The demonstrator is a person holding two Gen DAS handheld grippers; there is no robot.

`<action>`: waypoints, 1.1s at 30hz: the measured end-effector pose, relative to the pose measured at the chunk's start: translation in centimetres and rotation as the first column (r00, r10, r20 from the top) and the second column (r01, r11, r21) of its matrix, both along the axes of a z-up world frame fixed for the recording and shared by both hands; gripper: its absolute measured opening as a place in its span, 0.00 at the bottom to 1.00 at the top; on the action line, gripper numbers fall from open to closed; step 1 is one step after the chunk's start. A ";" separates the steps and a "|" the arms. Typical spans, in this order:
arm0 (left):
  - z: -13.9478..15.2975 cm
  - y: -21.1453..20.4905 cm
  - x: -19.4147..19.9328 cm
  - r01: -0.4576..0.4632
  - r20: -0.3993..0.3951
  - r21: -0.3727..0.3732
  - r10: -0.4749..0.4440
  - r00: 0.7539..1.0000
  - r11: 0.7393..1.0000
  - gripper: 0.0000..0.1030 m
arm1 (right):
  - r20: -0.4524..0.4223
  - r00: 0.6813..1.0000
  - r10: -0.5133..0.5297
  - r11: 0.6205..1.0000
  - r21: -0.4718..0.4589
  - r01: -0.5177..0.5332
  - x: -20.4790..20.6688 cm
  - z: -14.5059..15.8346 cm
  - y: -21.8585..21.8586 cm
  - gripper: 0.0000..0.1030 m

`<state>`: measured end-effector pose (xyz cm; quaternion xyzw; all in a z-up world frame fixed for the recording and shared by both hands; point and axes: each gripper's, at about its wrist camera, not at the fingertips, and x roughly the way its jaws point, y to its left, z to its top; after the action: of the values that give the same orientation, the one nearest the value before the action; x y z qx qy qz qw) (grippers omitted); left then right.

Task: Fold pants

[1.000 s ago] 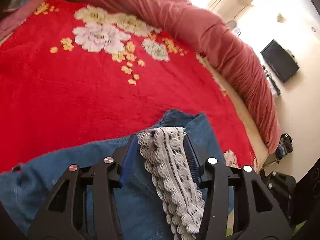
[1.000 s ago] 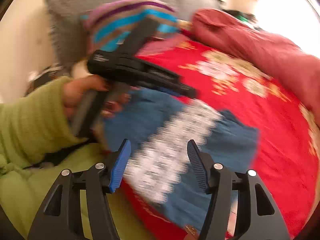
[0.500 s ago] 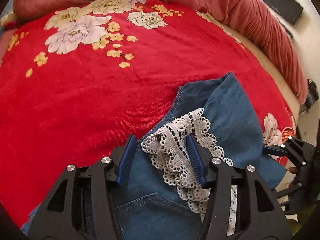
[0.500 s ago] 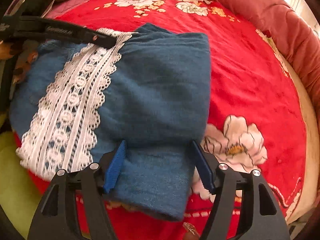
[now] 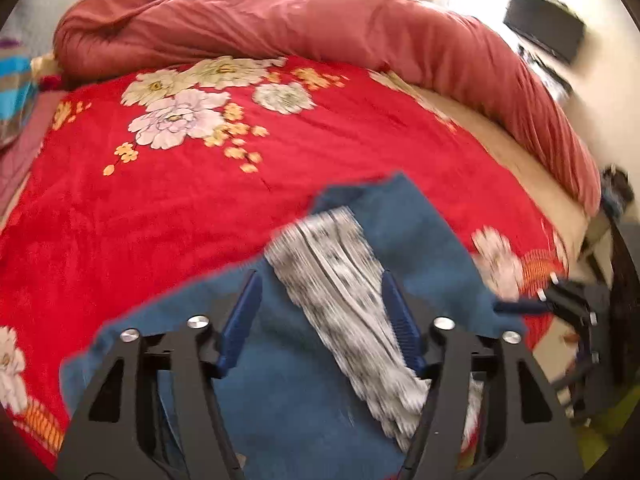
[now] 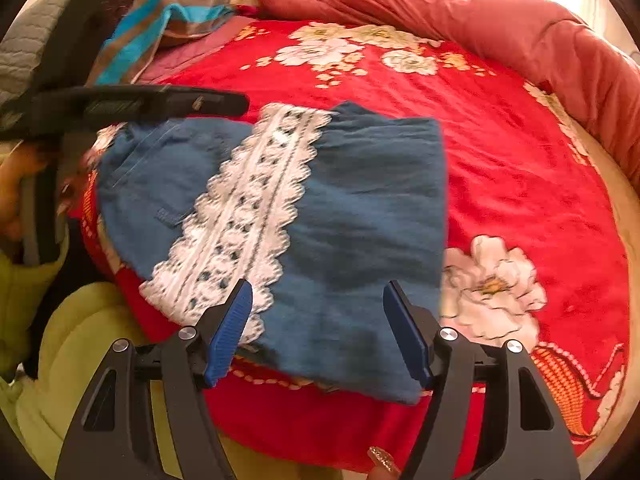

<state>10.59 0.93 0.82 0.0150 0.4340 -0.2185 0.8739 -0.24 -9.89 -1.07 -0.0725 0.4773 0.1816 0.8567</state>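
The blue denim pants (image 6: 360, 208) lie folded on the red flowered bedspread (image 6: 500, 128), near its front edge. A white lace strip (image 6: 248, 208) runs across them. In the left wrist view the pants (image 5: 288, 392) and blurred lace (image 5: 344, 280) lie under my left gripper (image 5: 320, 320), which is open and holds nothing. My right gripper (image 6: 318, 328) is open just above the near edge of the pants, empty. The left gripper's body (image 6: 120, 104) shows at the left of the right wrist view; the right gripper (image 5: 560, 304) shows at the right of the left wrist view.
A rolled dusty-red quilt (image 5: 320, 24) lines the far edge of the bed. A striped pillow (image 6: 172, 12) and grey pillow (image 6: 24, 52) lie at the far left. A black screen (image 5: 544, 28) hangs on the wall. My green sleeve (image 6: 80, 360) is at the bed's front edge.
Both grippers pulled back from the pants. The left gripper let the lace end drop and drew away; the pants now lie flat and folded.
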 end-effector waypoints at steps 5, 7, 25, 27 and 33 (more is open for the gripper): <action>-1.7 -1.0 -2.7 -0.017 -0.035 0.073 0.019 0.999 0.997 0.62 | -0.057 0.997 -0.044 0.998 -0.036 0.042 -0.4 -2.2 -1.0 0.65; -2.9 -1.1 -2.5 -0.030 -0.070 0.114 0.038 0.997 0.993 0.62 | -0.058 0.997 -0.053 0.999 0.008 0.054 -0.1 -2.7 -1.7 0.65; 0.3 3.3 -6.6 -0.184 0.000 0.014 0.184 0.983 0.983 0.80 | 0.130 0.991 -0.041 0.992 0.122 0.025 -0.3 5.3 -3.3 0.78; 1.1 4.7 -7.5 -0.219 0.016 0.003 0.219 0.976 0.976 0.81 | 0.156 0.987 -0.022 0.993 0.117 0.003 0.5 6.4 -2.4 0.78; 2.6 9.7 -9.3 -0.348 0.043 0.011 0.347 0.937 0.937 0.85 | 0.185 0.976 0.118 0.978 0.149 -0.147 4.2 9.5 2.8 0.78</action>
<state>1.26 10.59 3.44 -0.0495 0.4139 -0.0563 0.9073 3.92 -7.05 8.45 -0.0500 0.3779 0.2697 0.8843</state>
